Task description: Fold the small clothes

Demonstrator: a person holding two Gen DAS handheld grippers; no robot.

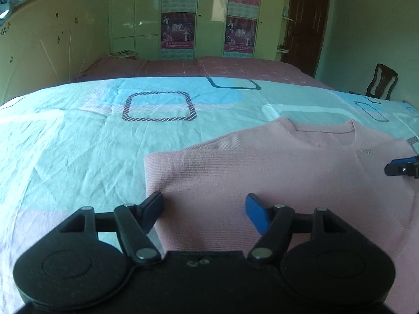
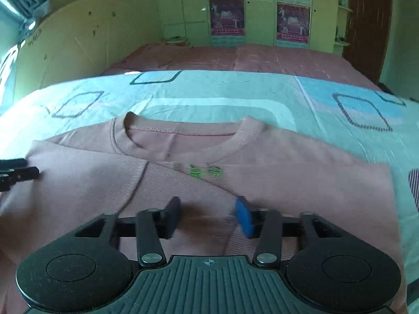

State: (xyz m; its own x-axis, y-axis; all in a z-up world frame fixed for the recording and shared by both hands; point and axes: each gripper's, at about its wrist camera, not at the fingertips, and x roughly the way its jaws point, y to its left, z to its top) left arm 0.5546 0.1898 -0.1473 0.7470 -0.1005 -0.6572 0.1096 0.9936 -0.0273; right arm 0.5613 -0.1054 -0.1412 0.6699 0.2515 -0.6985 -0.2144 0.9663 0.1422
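A small pink knit top (image 1: 275, 172) lies flat on a light blue patterned bedsheet (image 1: 78, 141), collar away from me, both sides folded in over the front. In the right wrist view the top (image 2: 288, 183) shows a small green mark below the collar. My left gripper (image 1: 204, 204) is open and empty, just above the top's left part near its folded left edge. My right gripper (image 2: 209, 209) is open and empty over the top's middle. The right gripper's tips show at the right edge of the left wrist view (image 1: 403, 168); the left gripper's tips show in the right wrist view (image 2: 18, 174).
The sheet (image 2: 235, 91) covers the near part of a large bed; a pink bedspread (image 1: 209, 68) covers the far part. A cream headboard (image 1: 44, 44) stands at left, green wardrobes (image 1: 136, 13) with posters behind, a dark door (image 1: 306, 21) and a wooden chair (image 1: 382, 81) at right.
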